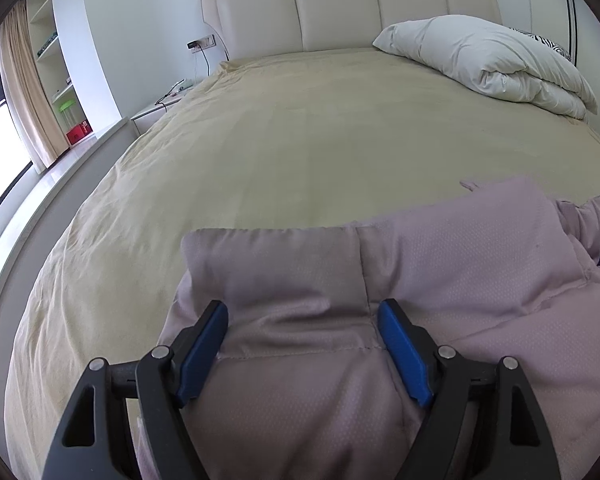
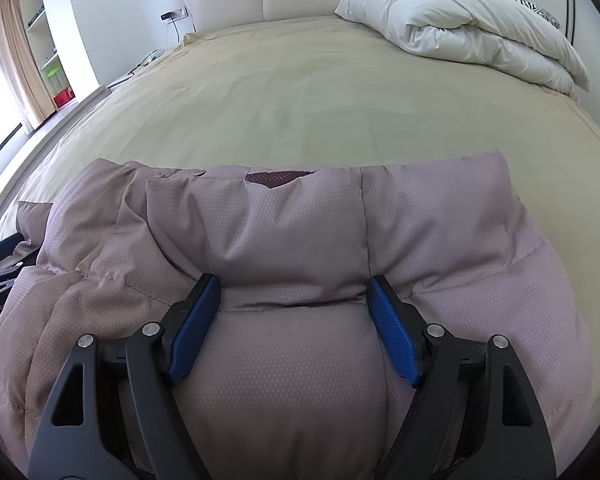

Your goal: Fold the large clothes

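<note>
Jacket (image 2: pixel 284 248) near bed (image 1: pixel 280 128) edge, both tongs spread wide

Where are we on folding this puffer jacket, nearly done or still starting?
Early. Done: the pink puffer jacket lies on the bed. In hand: the left hand-held gripper and right hand-held gripper straddle padded sections, jaws wide apart. Left: it remains bunched, no neat fold visible.
</note>
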The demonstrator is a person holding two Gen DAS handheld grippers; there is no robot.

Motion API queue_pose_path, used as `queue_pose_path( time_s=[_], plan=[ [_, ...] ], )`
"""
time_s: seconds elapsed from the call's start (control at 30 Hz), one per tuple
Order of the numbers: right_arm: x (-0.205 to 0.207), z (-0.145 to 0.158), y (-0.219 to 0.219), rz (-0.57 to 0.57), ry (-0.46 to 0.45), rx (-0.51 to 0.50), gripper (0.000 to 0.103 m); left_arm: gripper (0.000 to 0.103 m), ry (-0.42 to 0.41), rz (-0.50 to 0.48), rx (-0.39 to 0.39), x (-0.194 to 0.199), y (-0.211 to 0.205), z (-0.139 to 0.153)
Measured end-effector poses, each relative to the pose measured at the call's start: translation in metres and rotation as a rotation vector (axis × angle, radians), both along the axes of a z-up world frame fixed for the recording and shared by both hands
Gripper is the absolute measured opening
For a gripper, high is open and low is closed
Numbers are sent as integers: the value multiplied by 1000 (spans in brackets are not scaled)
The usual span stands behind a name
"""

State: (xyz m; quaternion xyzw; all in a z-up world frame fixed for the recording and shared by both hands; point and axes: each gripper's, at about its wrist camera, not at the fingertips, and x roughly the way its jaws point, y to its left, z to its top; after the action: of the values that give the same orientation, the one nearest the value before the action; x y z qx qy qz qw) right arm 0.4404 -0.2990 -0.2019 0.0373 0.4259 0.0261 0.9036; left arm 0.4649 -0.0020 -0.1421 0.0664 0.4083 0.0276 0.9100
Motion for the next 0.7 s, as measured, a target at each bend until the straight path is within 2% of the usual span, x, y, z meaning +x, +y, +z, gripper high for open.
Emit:
queue_pose_path(
  time_s=[0.1,0.2,0.27,0.37,0.47,0.5,0.57,0.6,0.7],
  plan=[
    [-6,3,1,-1,-9,-3,76,77,-54,-2,-37,-32,-6,26],
    [-14,12,-4,1,-3,27,76,77,-113,-96,-56,-63,-32,50],
    [-30,25,-8,-13,-16,40,76,79,-143,-166,-38,-74,-54,58],
    [-61,50,-14,-33,-77,18,76,80,-103,-196,20,-65,-76,44],
    [-80,63,-25,-84,-113,-86,76,90,-48,-141,20,-47,-68,11],
    [-82,62,-32,-105,-99,-114,76,96,-47,-116,-10,-44,-60,5],
    [-78,47,-51,-143,-30,-129,76,97,-42,-96,-50,-39,-54,0],
    [-76,36,-60,-152,2,-110,79,97,-45,-100,-28,-38,-57,-1],
    [-78,17,-80,-162,-12,-12,83,98,-46,-109,10,-33,-65,-7]
  ],
)
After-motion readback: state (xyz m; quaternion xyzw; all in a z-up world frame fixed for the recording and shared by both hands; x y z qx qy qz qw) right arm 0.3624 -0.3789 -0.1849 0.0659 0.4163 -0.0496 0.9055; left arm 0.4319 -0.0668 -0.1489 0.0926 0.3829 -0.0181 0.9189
